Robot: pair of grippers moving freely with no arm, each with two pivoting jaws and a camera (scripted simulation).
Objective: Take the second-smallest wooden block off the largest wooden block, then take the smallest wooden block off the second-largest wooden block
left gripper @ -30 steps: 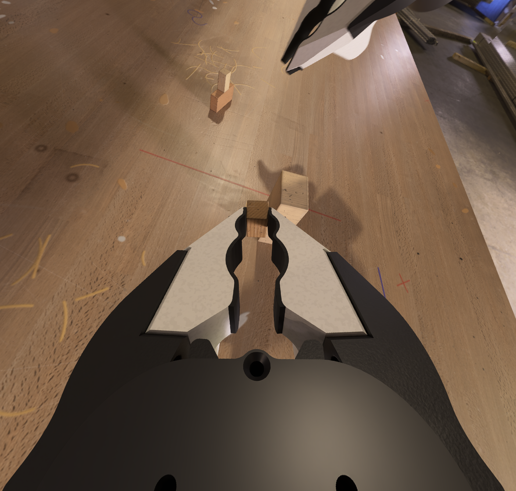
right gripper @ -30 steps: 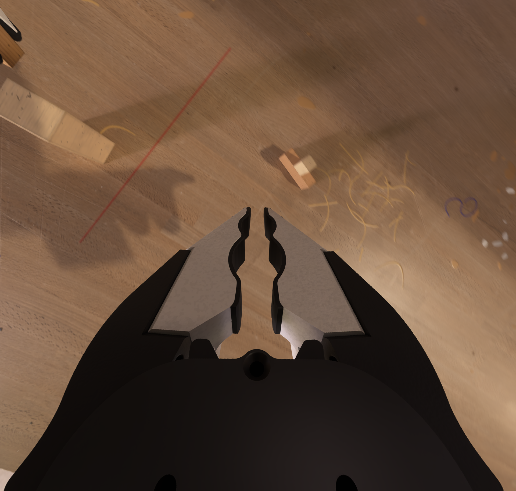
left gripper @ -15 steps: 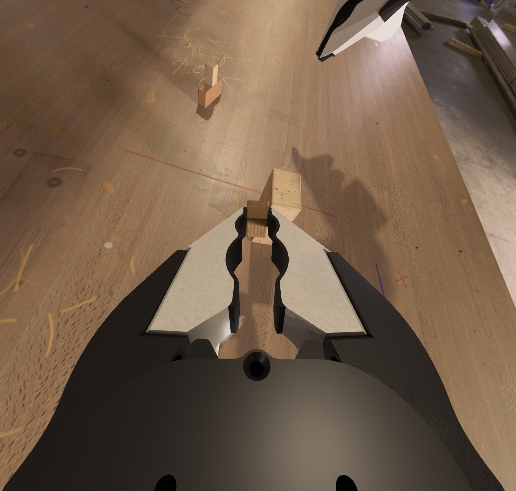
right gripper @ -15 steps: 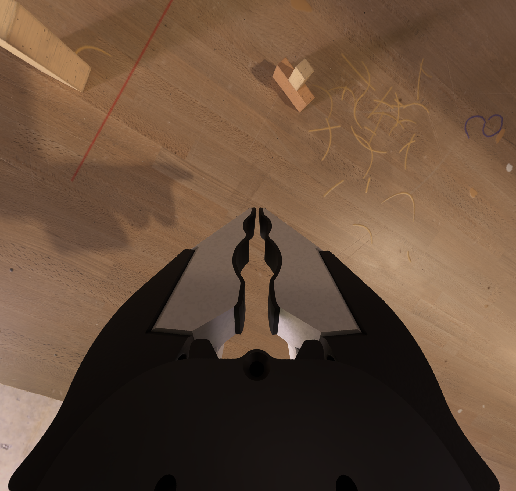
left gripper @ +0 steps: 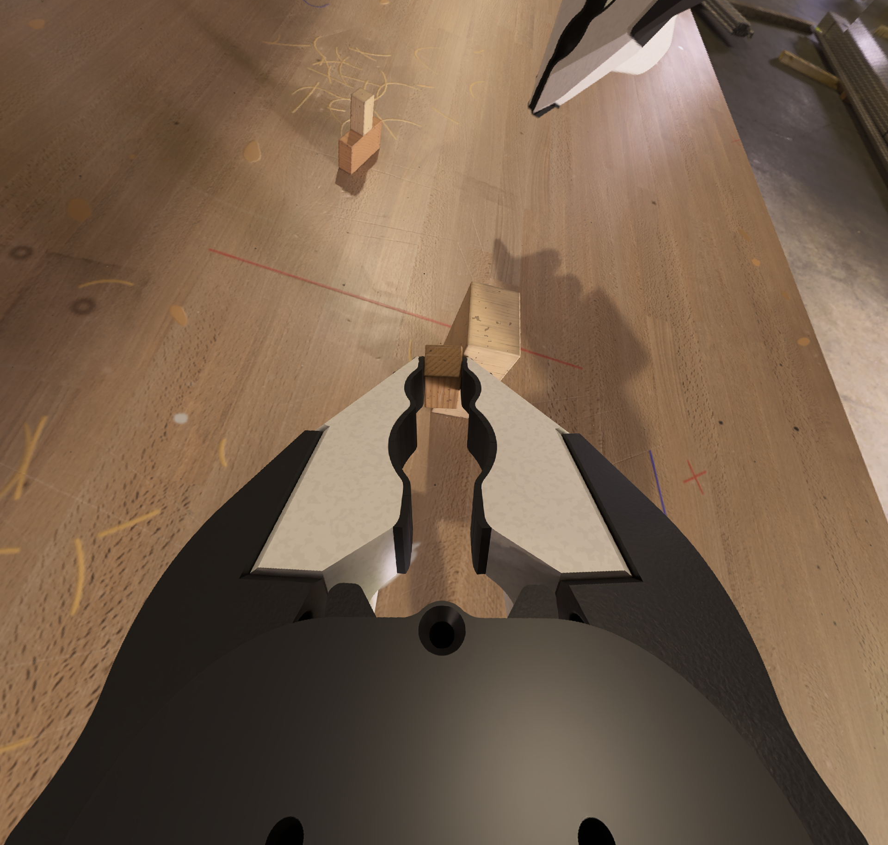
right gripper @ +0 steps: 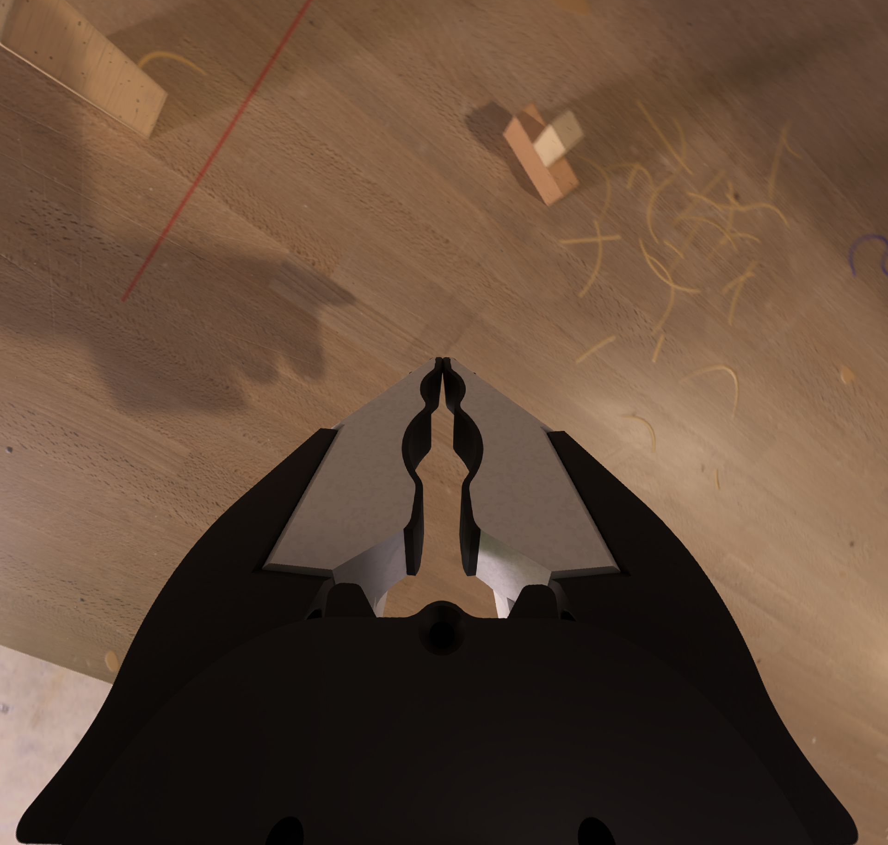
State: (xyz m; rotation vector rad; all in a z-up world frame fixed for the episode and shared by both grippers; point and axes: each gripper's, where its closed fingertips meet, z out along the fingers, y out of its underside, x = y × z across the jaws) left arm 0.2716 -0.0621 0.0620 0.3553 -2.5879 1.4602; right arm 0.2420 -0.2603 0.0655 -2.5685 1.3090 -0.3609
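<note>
My left gripper [left gripper: 443,367] is shut on a small brown wooden block [left gripper: 443,365], held at the near end of the large pale block [left gripper: 496,329] lying on the bench; I cannot tell if they touch. Farther off, a small pale block [left gripper: 361,111] stands upright on a reddish block [left gripper: 359,150]. My right gripper [right gripper: 442,360] is shut and empty, above the bench, with that stack ahead to its right: the pale block [right gripper: 557,138] on the reddish block [right gripper: 538,168]. The large block [right gripper: 81,57] is at its upper left. The right gripper also shows in the left wrist view [left gripper: 543,106].
The wooden workbench [left gripper: 672,293] carries a red line [left gripper: 312,279], pencil marks and scattered shavings [right gripper: 696,225]. Its right edge drops to a concrete floor with timber and metal lengths [left gripper: 855,52]. The bench's near edge shows in the right wrist view [right gripper: 48,663].
My right gripper's fingers have closed from a small gap to touching, and it has shifted so the stack sits higher in its view. The left gripper keeps its hold on the small block and has barely moved.
</note>
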